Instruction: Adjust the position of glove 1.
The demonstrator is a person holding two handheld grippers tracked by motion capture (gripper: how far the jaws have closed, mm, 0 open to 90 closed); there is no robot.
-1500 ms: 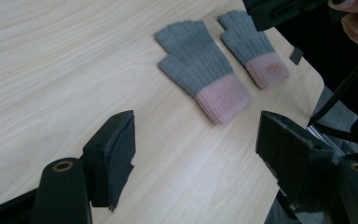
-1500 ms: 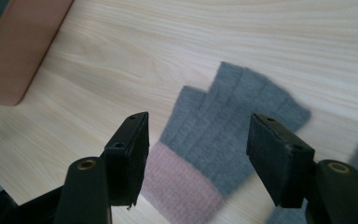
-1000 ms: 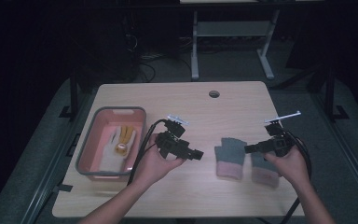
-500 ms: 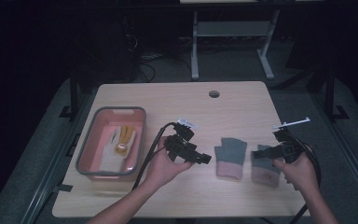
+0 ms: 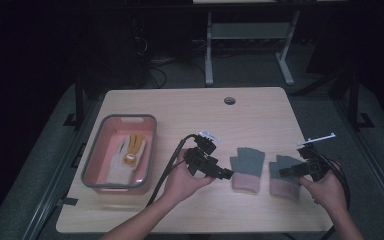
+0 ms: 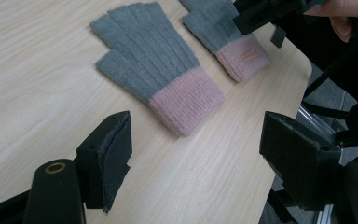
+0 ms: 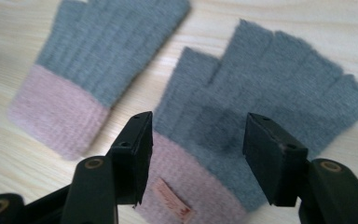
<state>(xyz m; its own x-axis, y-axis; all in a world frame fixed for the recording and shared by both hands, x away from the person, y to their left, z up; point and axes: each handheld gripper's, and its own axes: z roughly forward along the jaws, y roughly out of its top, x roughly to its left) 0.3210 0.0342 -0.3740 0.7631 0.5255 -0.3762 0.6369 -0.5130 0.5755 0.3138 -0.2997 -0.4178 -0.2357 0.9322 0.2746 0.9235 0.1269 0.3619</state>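
On the left of the counter (image 5: 180, 107) sits a pink bin (image 5: 91, 170) with a pale glove (image 5: 125, 160) lying inside, likely a drop spot for sorted pieces. The left tongs (image 5: 226, 174) hang released, jaws wide, just short of the left grey glove (image 5: 247, 167), lined up toward its pink cuff as if to pinch it. The right grey glove (image 5: 284, 175) lies flat beside it, apart; both are fingerless knits. The right tongs (image 7: 196, 154) straddle its cuff from above, jaws closing in yet not pressing.
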